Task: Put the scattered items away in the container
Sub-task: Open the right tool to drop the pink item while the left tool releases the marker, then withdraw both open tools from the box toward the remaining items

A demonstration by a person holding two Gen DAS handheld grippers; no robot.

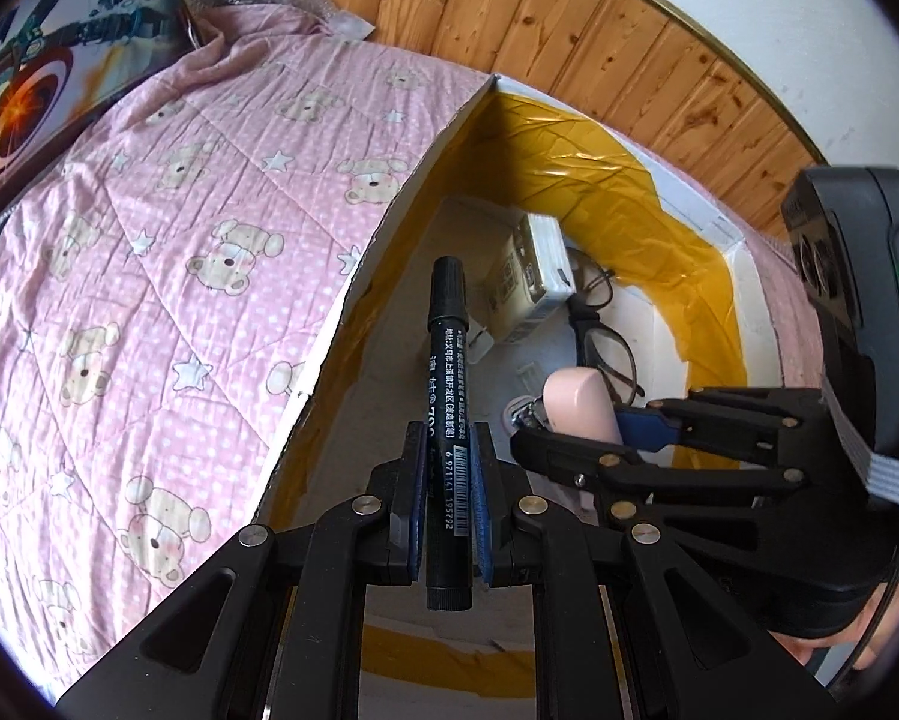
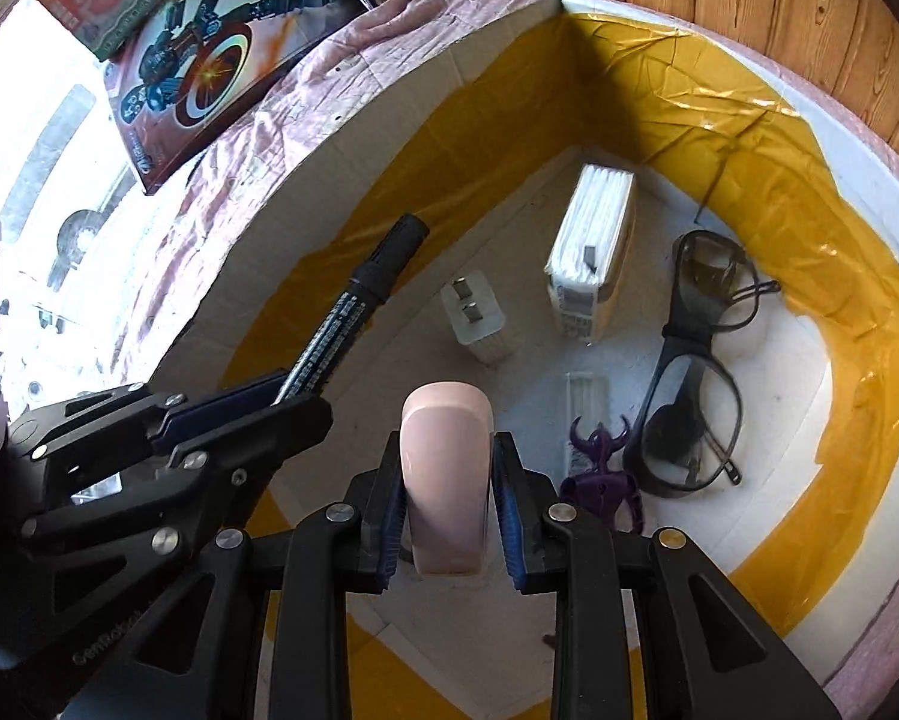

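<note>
My left gripper point(image 1: 449, 438) is shut on a black marker point(image 1: 446, 360), which sticks out forward between the blue pads. It hangs over a white foam box point(image 1: 698, 204) lined with yellow tape. My right gripper point(image 2: 446, 450) is shut on a smooth pink rounded object point(image 2: 446, 468) above the same box point(image 2: 389, 138). Each gripper shows in the other's view: the right gripper point(image 1: 587, 420) at the right, the left gripper point(image 2: 299, 399) with the marker point(image 2: 353, 294) at the left. On the box floor lie black glasses point(image 2: 689, 396), a tissue pack point(image 2: 593, 246), a white plug point(image 2: 479, 318) and a purple figure point(image 2: 599, 474).
The box sits on a bed with a pink bear-print quilt point(image 1: 179, 240). A boxed toy with a shield picture point(image 1: 41, 60) lies at the far left of the bed. A wooden panel wall point(image 1: 569, 18) rises behind the box.
</note>
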